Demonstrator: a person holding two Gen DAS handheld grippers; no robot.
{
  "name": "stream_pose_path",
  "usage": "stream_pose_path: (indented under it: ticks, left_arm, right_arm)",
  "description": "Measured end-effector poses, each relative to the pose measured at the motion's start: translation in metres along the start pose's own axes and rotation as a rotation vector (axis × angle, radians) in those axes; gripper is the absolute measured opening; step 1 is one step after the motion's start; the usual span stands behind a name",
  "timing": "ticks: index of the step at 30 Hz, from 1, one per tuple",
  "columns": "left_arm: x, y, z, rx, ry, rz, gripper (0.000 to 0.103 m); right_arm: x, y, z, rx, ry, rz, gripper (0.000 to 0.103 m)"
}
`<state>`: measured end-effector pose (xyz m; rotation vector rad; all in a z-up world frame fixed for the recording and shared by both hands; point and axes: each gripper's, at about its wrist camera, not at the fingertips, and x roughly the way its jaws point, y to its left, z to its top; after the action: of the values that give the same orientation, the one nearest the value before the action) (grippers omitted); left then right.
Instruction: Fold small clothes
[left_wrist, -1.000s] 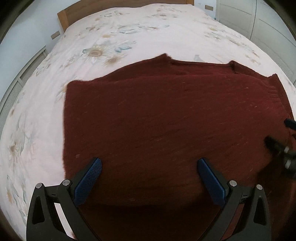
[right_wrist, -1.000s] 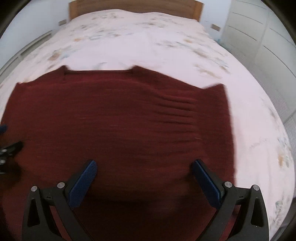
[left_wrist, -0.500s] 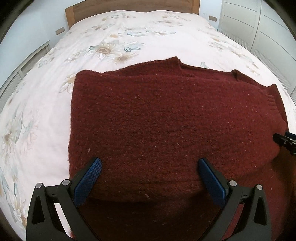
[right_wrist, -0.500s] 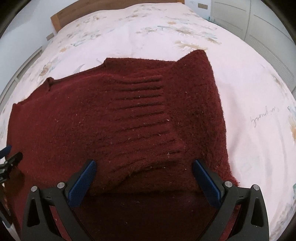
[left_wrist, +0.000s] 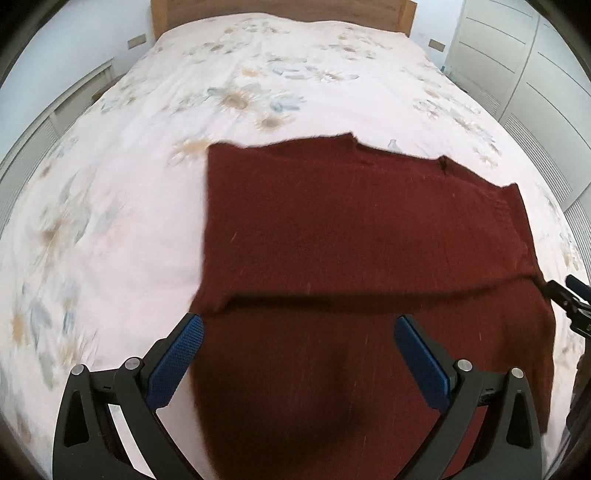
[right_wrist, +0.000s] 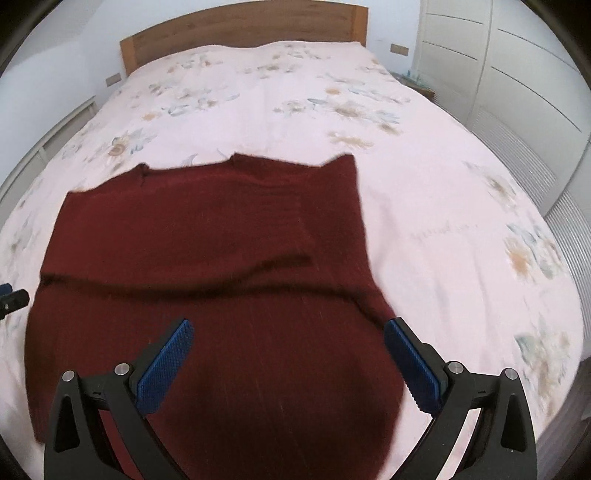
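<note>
A dark red knitted sweater (left_wrist: 351, 229) lies flat on the bed, with a folded layer whose edge runs across its middle. It also shows in the right wrist view (right_wrist: 207, 236). My left gripper (left_wrist: 299, 354) is open and empty, above the sweater's near left part. My right gripper (right_wrist: 288, 358) is open and empty, above the sweater's near right part. The tip of the right gripper shows at the right edge of the left wrist view (left_wrist: 569, 299). The tip of the left gripper shows at the left edge of the right wrist view (right_wrist: 13, 299).
The bed (left_wrist: 280, 74) has a pale floral cover and a wooden headboard (right_wrist: 243, 29) at the far end. White wardrobe doors (right_wrist: 517, 74) stand to the right. A low white unit (left_wrist: 44, 122) runs along the left wall.
Both grippers have drawn back and risen away from the sweater. The sweater now looks smaller and the fold edge across its middle has come into view.
</note>
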<state>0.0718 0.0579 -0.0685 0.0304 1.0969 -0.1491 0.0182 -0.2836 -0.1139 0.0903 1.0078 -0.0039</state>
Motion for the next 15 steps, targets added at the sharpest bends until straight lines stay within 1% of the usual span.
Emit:
stream_pose_path:
  ticks: [2,3,6,11,15]
  left_arm:
    - [-0.010,0.007,-0.019,-0.013,0.019,-0.018,0.102]
    - [-0.010,0.002,-0.026,-0.015,0.025,-0.019,0.102]
    - [-0.020,0.010,-0.059,-0.022,0.045,0.000,0.102]
    - [-0.023,0.014,-0.105,-0.036,0.086,0.007,0.102]
    - [-0.018,0.014,-0.130,-0.060,0.103,-0.001,0.102]
  right_arm:
    - [-0.007,-0.006,-0.019,0.014,0.017,0.006,0.103]
    - [-0.008,-0.008,-0.026,0.021,0.027,0.006,0.103]
    - [-0.011,-0.017,-0.051,0.047,0.054,-0.003,0.103]
    - [-0.003,-0.033,-0.091,0.100,0.126,-0.006,0.102]
    - [0.010,-0.030,-0.113,0.091,0.177,0.013,0.103]
